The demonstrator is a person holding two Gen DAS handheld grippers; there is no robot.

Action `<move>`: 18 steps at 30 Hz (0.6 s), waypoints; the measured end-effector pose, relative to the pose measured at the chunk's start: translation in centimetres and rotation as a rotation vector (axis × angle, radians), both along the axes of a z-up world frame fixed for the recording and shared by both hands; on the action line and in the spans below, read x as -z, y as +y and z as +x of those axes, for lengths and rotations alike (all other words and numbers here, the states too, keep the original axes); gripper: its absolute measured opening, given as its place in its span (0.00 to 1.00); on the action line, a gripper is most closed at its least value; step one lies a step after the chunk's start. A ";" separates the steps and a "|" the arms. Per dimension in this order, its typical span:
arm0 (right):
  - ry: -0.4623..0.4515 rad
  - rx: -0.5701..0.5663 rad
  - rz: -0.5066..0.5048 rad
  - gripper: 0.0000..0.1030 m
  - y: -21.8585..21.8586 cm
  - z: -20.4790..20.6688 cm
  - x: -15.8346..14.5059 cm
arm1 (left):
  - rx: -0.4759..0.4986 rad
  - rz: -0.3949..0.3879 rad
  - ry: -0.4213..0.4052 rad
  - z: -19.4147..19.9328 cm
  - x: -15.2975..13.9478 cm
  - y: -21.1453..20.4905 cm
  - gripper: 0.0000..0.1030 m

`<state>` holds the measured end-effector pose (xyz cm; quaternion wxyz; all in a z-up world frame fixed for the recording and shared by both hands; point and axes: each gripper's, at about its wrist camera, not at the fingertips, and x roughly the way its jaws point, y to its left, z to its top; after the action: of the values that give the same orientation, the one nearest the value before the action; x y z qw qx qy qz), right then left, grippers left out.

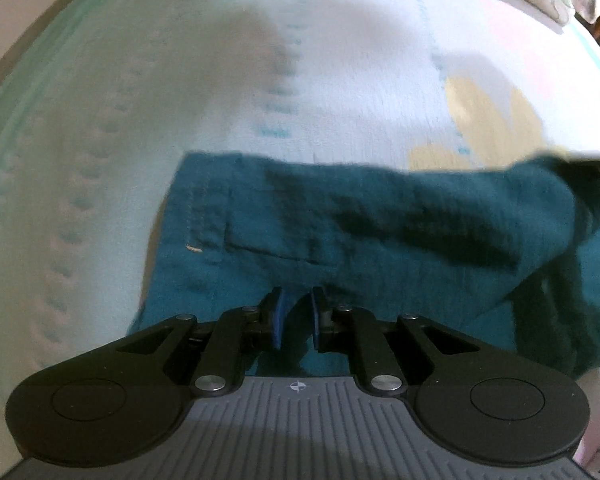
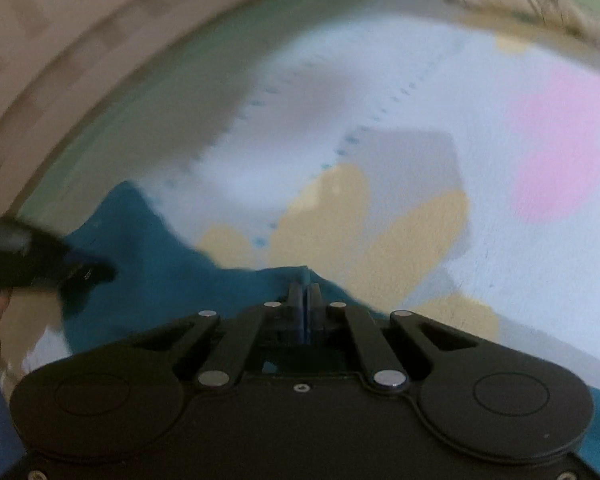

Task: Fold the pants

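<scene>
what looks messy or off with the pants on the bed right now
The teal pants are not lying flat: one part is bunched and draped over the rest toward the right of the left wrist view, with dark creases. The right tool pinches a small peak of the fabric above the patterned bedsheet. No damage or spill shows.

Teal pants (image 1: 380,232), creased, lying partly spread across a pale patterned bedspread (image 1: 180,80). Showing a stitched seam and pocket slit left. Bunching and lifting right.
</scene>
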<state>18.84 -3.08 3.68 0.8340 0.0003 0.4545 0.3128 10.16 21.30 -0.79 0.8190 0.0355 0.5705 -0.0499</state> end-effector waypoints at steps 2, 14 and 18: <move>-0.044 -0.026 -0.025 0.08 -0.3 -2.3 -0.3 | -0.007 0.019 -0.045 0.4 -1.5 0.0 0.13; -0.040 -0.006 -0.019 0.09 0.0 -4.0 2.7 | 0.082 -0.051 -0.040 7.5 -4.0 -10.7 0.13; -0.036 -0.026 -0.019 0.16 -0.3 -4.2 2.6 | 0.148 0.045 0.060 7.9 -0.9 -14.6 0.14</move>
<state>14.69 -3.38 1.08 0.8380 -0.0192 0.4421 0.3193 18.10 6.73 0.12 0.7945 0.0945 0.5917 -0.0988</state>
